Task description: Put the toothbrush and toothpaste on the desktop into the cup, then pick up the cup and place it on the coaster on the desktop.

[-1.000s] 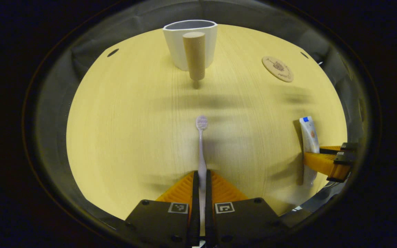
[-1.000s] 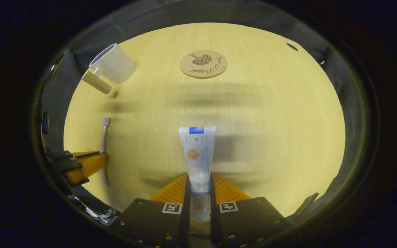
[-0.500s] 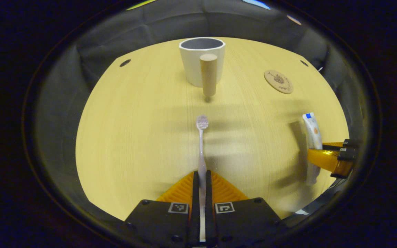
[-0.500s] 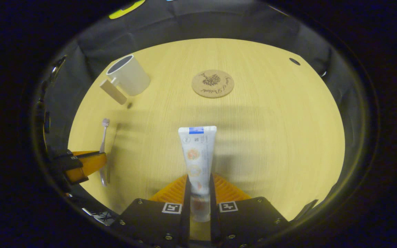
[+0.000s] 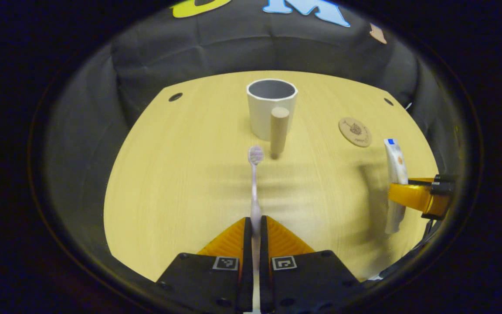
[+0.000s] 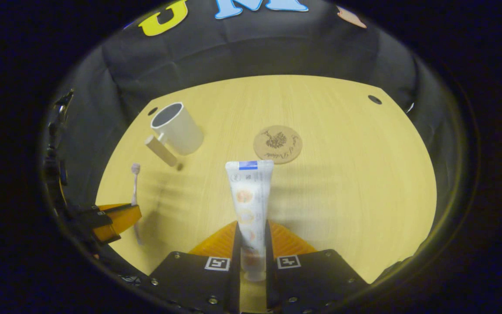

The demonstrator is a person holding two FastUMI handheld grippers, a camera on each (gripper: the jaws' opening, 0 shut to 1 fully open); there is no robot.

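Ahead of the left tool [image 5: 254,226], seen from the left gripper view, the toothbrush [image 5: 254,183] is pinched between both fingers, head pointing toward the cup [image 5: 271,107] standing on the table [image 5: 168,183], with the coaster [image 5: 355,131] to its right. From the right gripper view, the right tool [image 6: 252,235] clamps the toothpaste [image 6: 249,196] above the table, the coaster just beyond it and the cup far left

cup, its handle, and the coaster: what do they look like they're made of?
Cup: matte white body, with no gloss or highlights, so likely plastic or unglazed ceramic; I cannot tell which.
Handle: a plain tan cylinder with a dull finish; it looks like wood.
Coaster: a thin tan disc with a dark printed or burned motif, looks like cork or light wood.
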